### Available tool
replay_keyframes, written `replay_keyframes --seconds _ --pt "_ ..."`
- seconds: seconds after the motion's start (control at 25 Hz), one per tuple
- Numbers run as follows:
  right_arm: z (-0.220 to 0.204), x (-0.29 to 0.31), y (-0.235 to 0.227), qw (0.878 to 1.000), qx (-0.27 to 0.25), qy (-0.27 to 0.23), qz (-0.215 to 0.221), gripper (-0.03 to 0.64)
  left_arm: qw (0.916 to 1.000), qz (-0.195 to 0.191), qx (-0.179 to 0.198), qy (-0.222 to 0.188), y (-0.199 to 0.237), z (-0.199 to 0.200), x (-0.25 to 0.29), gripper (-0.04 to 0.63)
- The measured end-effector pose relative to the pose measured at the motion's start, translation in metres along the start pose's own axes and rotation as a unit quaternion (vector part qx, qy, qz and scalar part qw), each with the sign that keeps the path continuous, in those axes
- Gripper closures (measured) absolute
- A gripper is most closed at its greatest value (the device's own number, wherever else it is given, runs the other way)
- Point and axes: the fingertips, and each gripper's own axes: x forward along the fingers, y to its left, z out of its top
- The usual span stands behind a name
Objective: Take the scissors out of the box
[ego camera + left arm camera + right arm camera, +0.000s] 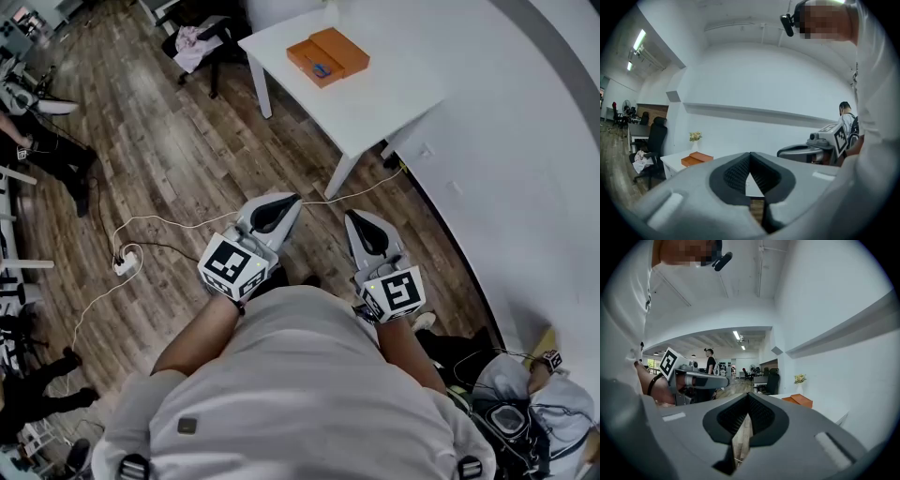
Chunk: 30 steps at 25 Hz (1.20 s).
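An orange box (pixel 327 55) lies open on a white table (pixel 384 103) at the far side of the room, with a small blue thing, probably the scissors (pixel 320 69), inside. The box also appears small in the left gripper view (pixel 696 159) and the right gripper view (pixel 801 400). Both grippers are held at my waist, well short of the table. My left gripper (pixel 292 199) (pixel 750 153) is shut with nothing in it. My right gripper (pixel 352 216) (pixel 749 394) is also shut and empty. They sit side by side and point toward the table.
Wooden floor lies between me and the table. A power strip with a white cable (pixel 125 262) lies on the floor at left. A chair with clothes (pixel 197 42) stands left of the table. A white wall (pixel 525 150) runs along the right. A person (pixel 534 394) crouches at lower right.
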Motion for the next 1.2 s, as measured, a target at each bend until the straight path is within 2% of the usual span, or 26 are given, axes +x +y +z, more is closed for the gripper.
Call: replay_keyframes --seconds 0.28,0.56,0.88,1.2 --pt "-0.002 0.032 -0.002 1.000 0.015 0.016 0.007 0.606 0.9999 0.006 -0.009 0.005 0.031 -0.002 -0.001 0.591" --pt "-0.003 0.090 -0.005 0.999 0.022 0.024 0.010 0.606 0.9998 0.007 -0.016 0.006 0.086 0.000 0.001 0.591" --pt "0.014 0.175 0.001 0.999 0.007 0.031 -0.008 0.606 0.9998 -0.015 -0.012 0.003 0.171 0.018 0.001 0.591" --pt "0.019 0.230 0.017 0.999 0.007 0.039 -0.027 0.606 0.9988 -0.046 -0.013 0.005 0.226 0.025 -0.003 0.591"
